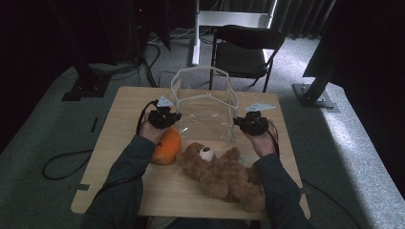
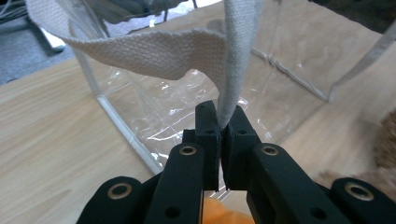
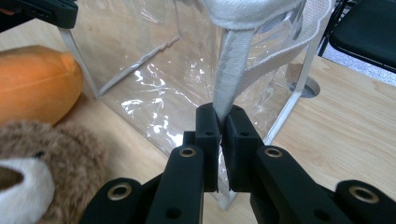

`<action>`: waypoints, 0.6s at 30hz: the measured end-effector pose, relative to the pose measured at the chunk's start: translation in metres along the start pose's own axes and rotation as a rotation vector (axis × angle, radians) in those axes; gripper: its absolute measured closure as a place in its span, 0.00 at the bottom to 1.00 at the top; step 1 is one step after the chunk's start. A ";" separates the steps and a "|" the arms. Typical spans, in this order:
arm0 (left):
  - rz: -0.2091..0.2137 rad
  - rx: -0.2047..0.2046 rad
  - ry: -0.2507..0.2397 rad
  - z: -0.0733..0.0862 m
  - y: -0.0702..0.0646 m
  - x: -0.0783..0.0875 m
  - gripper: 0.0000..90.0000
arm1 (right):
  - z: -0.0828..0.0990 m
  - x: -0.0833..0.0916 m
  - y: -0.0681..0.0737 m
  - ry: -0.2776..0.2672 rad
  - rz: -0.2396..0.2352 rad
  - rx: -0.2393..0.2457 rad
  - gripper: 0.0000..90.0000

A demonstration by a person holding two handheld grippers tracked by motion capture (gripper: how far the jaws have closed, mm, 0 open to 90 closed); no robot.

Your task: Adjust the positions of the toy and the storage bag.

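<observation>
I had the left gripper (image 2: 219, 128) and right gripper (image 3: 220, 119) each clamped on a white strap (image 2: 238, 60) of the clear bag (image 1: 206, 112) mid-tabletop, toward the far edge. Uneven pulling, I judged, could slip the webbing free or tip the bag.

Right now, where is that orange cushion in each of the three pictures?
High view: the orange cushion lies left of centre on the table, under the left hand, beside the teddy bear.
Left gripper view: a small orange patch at the bottom edge, below the jaws.
Right gripper view: at the left edge, above the teddy bear.
Shared landmark: the clear plastic bag, whose white straps both grippers pinch.
</observation>
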State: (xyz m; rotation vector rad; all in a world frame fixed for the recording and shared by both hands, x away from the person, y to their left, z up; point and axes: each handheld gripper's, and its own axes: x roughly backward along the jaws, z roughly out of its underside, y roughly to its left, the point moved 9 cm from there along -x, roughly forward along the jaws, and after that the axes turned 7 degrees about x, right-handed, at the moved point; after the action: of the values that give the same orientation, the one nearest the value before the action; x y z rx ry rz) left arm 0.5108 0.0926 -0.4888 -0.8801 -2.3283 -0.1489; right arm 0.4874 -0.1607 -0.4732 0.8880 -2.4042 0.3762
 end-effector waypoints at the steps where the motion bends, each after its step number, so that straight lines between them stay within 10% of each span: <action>1: 0.002 -0.010 0.004 0.002 -0.003 0.002 0.97 | 0.001 0.002 0.001 0.002 -0.004 0.008 0.94; 18: 0.039 -0.067 0.018 0.027 -0.028 0.030 0.97 | 0.024 0.037 0.039 -0.014 -0.047 0.075 0.94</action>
State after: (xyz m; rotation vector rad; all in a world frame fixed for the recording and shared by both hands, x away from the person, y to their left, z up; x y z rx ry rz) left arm 0.4615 0.0965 -0.4888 -0.9526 -2.2990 -0.2182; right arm 0.4284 -0.1609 -0.4738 0.9818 -2.3909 0.4460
